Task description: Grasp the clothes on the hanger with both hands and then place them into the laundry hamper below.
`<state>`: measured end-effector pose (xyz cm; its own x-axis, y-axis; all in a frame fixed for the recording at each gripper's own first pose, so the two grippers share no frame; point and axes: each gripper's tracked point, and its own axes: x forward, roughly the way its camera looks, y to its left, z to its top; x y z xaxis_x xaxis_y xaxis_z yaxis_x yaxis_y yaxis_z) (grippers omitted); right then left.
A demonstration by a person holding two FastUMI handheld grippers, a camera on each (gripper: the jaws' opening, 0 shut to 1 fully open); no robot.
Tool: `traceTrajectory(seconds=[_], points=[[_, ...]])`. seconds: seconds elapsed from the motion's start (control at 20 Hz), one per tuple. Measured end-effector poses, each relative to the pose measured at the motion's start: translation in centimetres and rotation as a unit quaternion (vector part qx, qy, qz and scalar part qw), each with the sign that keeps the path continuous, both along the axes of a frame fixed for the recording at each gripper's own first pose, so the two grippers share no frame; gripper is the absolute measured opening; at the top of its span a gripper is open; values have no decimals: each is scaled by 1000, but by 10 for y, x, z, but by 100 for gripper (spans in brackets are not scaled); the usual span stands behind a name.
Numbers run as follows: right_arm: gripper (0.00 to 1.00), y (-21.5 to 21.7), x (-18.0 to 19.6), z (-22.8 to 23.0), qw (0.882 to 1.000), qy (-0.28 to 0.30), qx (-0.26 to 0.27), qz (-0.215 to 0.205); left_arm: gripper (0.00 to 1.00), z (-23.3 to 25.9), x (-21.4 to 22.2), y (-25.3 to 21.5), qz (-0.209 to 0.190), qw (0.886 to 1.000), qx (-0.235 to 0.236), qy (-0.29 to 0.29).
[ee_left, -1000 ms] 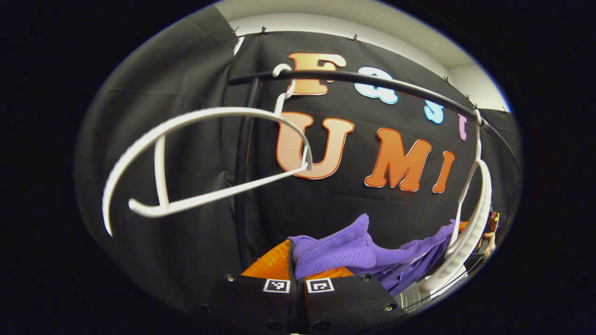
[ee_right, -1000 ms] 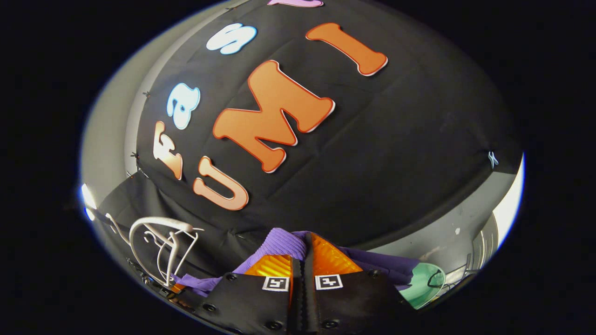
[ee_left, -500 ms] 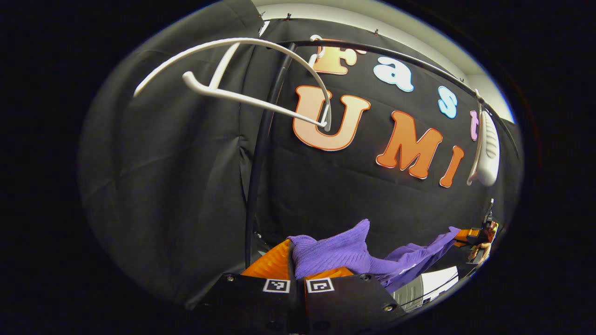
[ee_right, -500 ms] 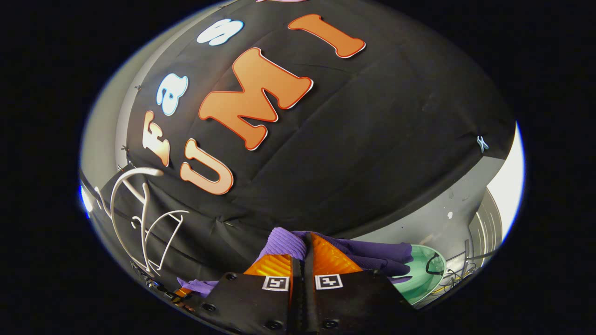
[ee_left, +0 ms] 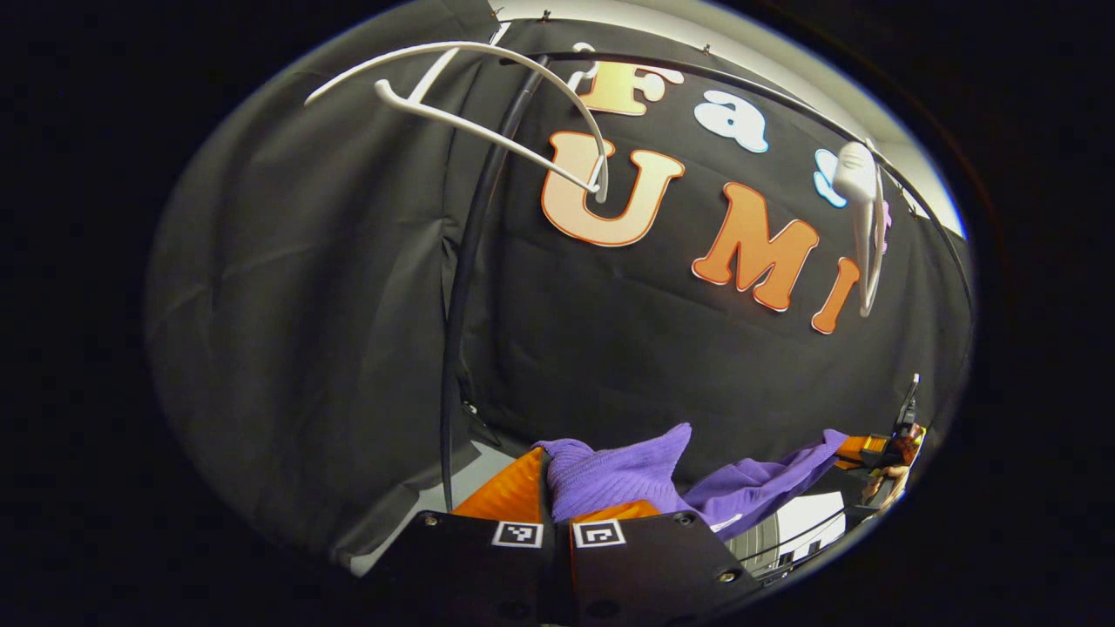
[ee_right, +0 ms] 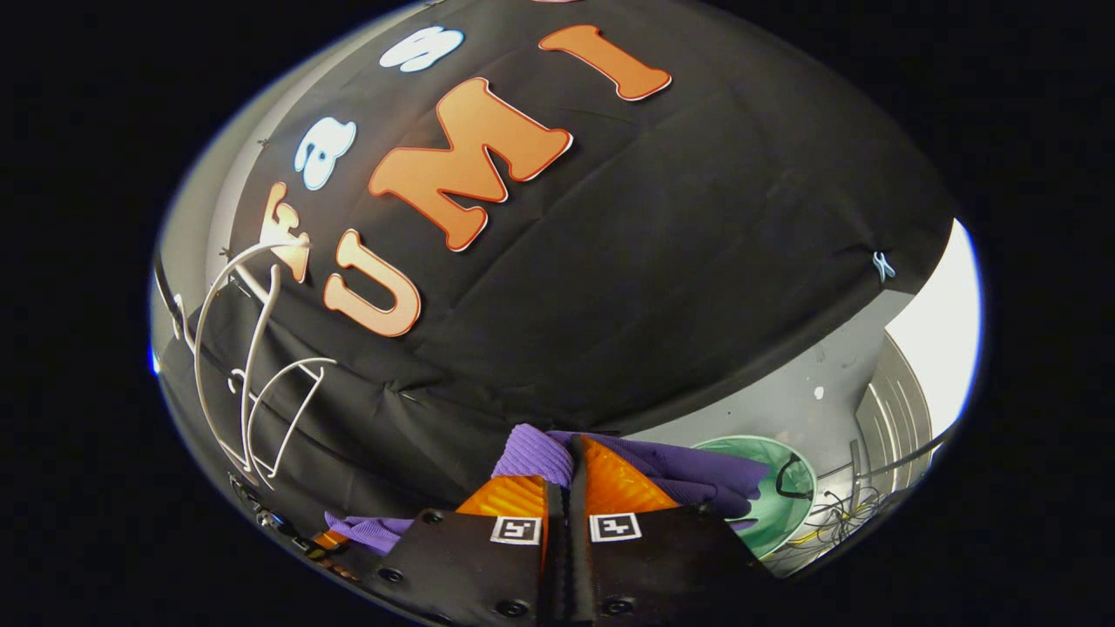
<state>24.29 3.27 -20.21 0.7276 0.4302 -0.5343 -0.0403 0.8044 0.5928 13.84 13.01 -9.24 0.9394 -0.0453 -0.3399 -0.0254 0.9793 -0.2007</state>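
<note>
While I hold both grippers low, the left gripper [ee_left: 555, 488] has its jaws clamped on the purple garment [ee_left: 627, 475]. From there the cloth stretches long, away to the right of these jaws, up to the right gripper [ee_left: 875, 448]. The right gripper's jaws are clamped on a ribbed fold too. Two white hangers [ee_left: 488, 104] hang bare on the black rail [ee_left: 732, 83] high above the jaws.

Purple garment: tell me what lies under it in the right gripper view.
Below the purple garment, held in the right gripper, a green round hamper sits on the grey floor. The cloth covers the hamper's near side; its contents cannot be seen.
</note>
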Motion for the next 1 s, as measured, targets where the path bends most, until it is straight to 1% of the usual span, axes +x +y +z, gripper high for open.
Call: traceTrajectory(seconds=[0.15,0.4,0.55,0.65,0.85,1.0], points=[[7,-2,-14,-6,1000,1,-13,1,0,-14,-3,-20,-21,1000,8,11],[7,-5,-35,-17,1000,9,-20,-9,0,-33,-8,-58,-51,998,-1,24],[7,0,-52,-26,1000,21,-19,-8,0,-48,-15,-90,-67,997,-4,42],[7,6,-62,-32,999,26,-23,-5,0,-52,-18,-115,-90,995,3,46],[7,6,-76,-37,999,32,-29,-6,0,-61,-7,-165,-138,989,4,54],[7,1,-85,-40,998,29,-46,-9,0,-72,-7,-200,-165,984,13,65]])
